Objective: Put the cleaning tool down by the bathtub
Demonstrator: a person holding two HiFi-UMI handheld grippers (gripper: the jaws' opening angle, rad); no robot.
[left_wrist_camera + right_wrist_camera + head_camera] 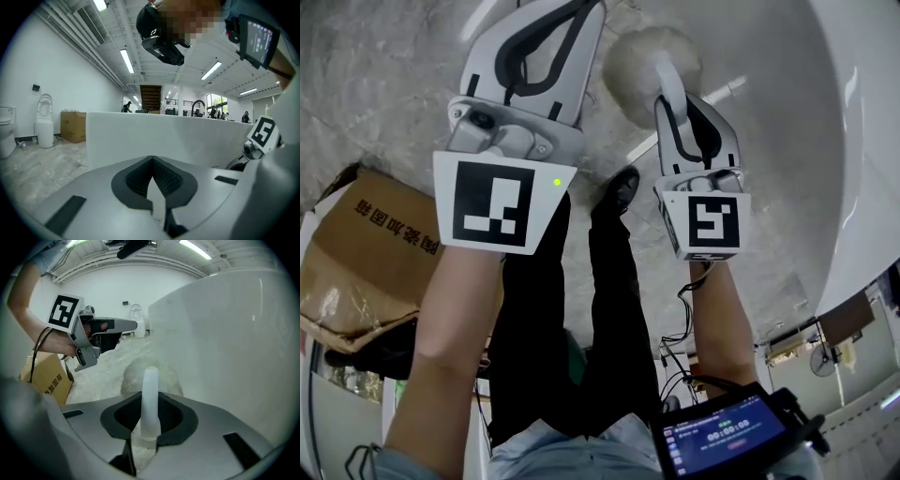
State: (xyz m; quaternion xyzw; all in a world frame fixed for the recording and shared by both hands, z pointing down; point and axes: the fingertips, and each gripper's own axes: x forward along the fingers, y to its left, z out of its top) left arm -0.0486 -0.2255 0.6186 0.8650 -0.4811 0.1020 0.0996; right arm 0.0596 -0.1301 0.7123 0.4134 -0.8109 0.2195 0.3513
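The right gripper (673, 101) has its jaws closed on the white handle of the cleaning tool (649, 58), gripping it low on the stem so that the handle stands up between the two dark pads in the right gripper view (150, 420). The tool's pale, fluffy round head (149, 373) points away from the person, over the grey stone floor (375, 84) and just beside the outer wall of the white bathtub (830, 141). Whether the head touches the floor cannot be told. The left gripper (567, 23) hovers to the left of the tool, near it but apart. Its jaws are drawn together at the tips with only a thin slit behind them and nothing between them, as the left gripper view (152, 161) shows. A cardboard box (366, 253) sits on the floor at the person's left, and a small lit screen (727, 436) is at the lower right of the head view.
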